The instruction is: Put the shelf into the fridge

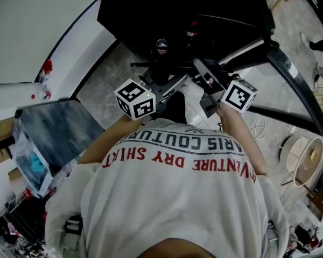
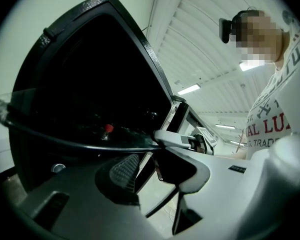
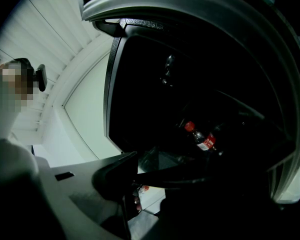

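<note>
Trouble looks likeliest on the left. Left gripper (image 2: 152, 153) has its jaws apart around the shelf's (image 2: 85, 142) near rim, with the ribbed lower pad clear of the glass, so nothing pinches that side. Right gripper (image 1: 204, 78) is clenched on the rim at the other side and, by my reading, carries the glass alone. From one end a wide pane can twist or sag. It might then slip from the pads, rap the fridge's (image 1: 151, 15) side wall, or drop inside.

The shelf lies roughly level across the fridge's front edge between both grippers. Its far part reaches into the dark interior, and I cannot tell whether any side sits on a ledge yet.

A red-capped bottle (image 3: 202, 140) lies inside, just beyond and under the glass, and would be struck if the pane sinks. The door (image 1: 295, 87) stands open at the right, near the right gripper, and narrows the room to swing. A box (image 1: 54, 128) sits on the floor at the left. Another person's foot (image 1: 318, 44) shows at the upper right, well apart.
</note>
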Demonstrator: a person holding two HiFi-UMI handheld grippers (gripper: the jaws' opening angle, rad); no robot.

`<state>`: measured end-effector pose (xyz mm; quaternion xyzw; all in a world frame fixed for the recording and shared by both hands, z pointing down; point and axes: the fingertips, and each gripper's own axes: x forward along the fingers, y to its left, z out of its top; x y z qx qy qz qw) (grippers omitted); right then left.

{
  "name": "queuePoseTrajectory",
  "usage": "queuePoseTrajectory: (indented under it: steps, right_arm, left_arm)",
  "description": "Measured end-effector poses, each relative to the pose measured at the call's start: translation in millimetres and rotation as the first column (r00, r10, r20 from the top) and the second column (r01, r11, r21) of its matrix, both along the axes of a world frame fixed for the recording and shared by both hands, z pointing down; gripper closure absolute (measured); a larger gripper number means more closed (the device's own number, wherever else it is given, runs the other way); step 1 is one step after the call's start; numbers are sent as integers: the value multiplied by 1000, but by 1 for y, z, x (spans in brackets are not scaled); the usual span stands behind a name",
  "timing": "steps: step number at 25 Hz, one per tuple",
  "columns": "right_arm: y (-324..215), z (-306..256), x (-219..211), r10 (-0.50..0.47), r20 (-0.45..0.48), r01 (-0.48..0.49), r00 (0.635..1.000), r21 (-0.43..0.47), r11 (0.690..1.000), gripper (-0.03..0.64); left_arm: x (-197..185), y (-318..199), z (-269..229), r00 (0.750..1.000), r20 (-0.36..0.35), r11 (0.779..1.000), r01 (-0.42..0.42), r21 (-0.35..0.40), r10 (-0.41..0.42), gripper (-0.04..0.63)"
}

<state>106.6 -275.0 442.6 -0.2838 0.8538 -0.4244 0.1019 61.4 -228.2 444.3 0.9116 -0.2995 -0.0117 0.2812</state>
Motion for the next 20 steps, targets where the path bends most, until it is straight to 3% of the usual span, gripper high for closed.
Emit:
queuePoseTrajectory:
  steps: [5,20]
  right_arm:
    - [0,3,1,7,-4,-7,1000,-1,1000,477]
    - [0,8,0,-11,-34,12,999,26,1000,449]
  left_arm:
    - [-5,-4,4,1000,19,1000,22,-4,-22,477]
    - [-5,-7,9,1000,-2,999,16,-49,-16,483]
